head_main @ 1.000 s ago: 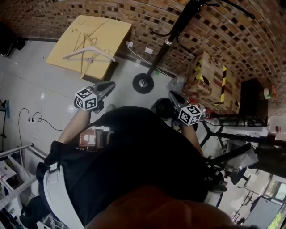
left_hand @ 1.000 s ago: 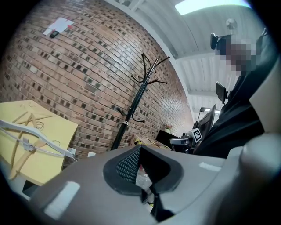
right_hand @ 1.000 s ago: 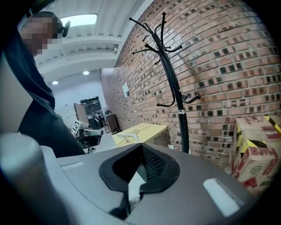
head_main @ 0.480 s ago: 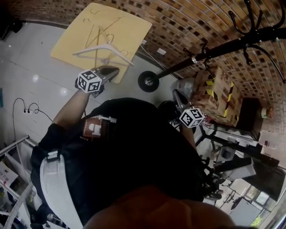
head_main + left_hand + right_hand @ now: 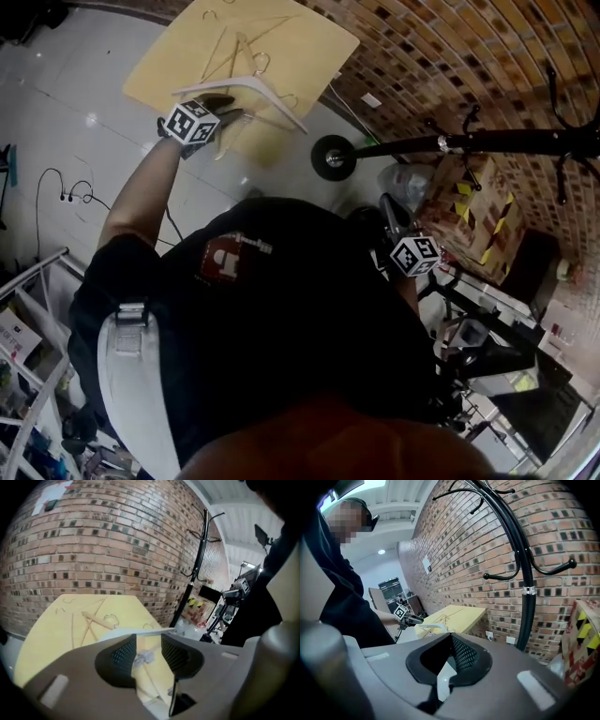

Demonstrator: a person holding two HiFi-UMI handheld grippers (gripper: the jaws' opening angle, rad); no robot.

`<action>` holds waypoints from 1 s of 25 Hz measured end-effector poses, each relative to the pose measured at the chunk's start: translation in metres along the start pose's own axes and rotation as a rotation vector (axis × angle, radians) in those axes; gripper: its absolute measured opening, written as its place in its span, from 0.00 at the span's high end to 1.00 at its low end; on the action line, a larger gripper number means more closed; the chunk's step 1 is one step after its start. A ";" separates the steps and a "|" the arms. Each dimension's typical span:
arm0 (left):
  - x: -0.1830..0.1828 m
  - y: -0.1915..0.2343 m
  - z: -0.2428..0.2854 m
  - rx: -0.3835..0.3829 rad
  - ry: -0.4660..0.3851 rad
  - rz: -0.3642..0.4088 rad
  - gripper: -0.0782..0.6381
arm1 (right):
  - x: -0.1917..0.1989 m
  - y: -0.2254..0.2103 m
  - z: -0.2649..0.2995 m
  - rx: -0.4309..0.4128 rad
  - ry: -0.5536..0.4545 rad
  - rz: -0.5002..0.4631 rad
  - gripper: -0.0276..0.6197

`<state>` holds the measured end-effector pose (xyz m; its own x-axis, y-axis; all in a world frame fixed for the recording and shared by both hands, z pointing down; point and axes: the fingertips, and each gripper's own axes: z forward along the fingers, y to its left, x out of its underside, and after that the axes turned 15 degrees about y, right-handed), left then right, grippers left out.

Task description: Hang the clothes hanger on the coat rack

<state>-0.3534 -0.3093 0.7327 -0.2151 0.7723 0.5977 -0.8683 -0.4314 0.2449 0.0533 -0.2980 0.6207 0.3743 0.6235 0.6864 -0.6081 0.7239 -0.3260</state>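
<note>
A white clothes hanger (image 5: 246, 88) lies on the near part of the yellow table (image 5: 309, 42), beside thin wooden hangers (image 5: 234, 47). My left gripper (image 5: 232, 114) reaches to it. In the left gripper view the jaws (image 5: 149, 637) have just been opening and stand apart. The white hanger (image 5: 140, 631) crosses just past their tips, and only a small pale lump shows between the pads. The black coat rack (image 5: 487, 142) stands to the right, also seen as a pole (image 5: 525, 573). My right gripper (image 5: 392, 214) hangs near my body, its jaws (image 5: 449, 637) shut on nothing.
A cardboard box with yellow-black tape (image 5: 464, 202) sits against the brick wall behind the rack's round base (image 5: 333, 157). Cables (image 5: 66, 202) trail over the pale floor at left. A metal shelf frame (image 5: 28, 281) is at lower left; chairs and gear crowd the right.
My left arm has stretched forward and down to the table, bringing its gripper up to the white hanger. The right gripper has drifted a little to the right.
</note>
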 end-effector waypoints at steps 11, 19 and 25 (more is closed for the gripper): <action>0.052 0.143 0.039 -0.177 0.443 0.079 0.56 | 0.011 -0.006 -0.003 0.095 0.058 0.079 0.94; 0.086 0.166 0.064 -0.147 0.583 0.147 0.56 | 0.015 0.003 0.004 0.138 0.075 0.112 0.94; 0.099 0.154 0.063 -0.110 0.687 0.159 0.62 | 0.014 0.004 0.008 0.149 0.087 0.111 0.94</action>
<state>-0.4802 -0.3290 0.8774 -0.5443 0.8389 -0.0056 -0.8354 -0.5414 0.0945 0.0501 -0.2888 0.6344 0.3541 0.7248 0.5909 -0.7431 0.6017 -0.2927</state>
